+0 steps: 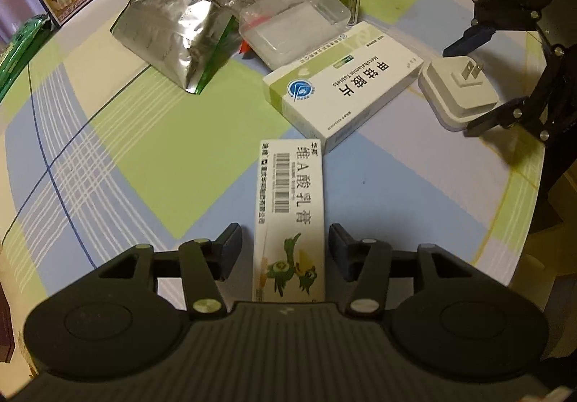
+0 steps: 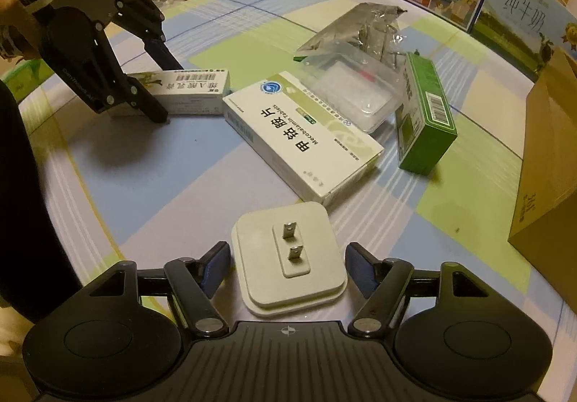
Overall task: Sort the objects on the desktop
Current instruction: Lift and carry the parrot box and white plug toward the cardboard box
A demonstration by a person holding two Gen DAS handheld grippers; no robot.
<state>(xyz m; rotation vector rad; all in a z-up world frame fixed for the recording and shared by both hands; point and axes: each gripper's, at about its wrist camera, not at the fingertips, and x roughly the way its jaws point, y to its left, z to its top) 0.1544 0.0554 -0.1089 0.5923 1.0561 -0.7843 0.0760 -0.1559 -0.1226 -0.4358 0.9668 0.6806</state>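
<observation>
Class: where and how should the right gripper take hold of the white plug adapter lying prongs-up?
Probably by its two opposite flat side edges, jaws straddling the white square plug adapter from its near end. It lies flat, metal prongs upward, so its top gives no grip.

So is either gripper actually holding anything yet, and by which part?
Nothing held. The left gripper is open astride the narrow white ointment box, near its end; the right gripper is open around the white plug adapter.

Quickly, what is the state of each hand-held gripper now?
Left hand-held gripper: open, straddling the long white ointment box, not gripping.
Right hand-held gripper: open, around the white square plug adapter.
</observation>
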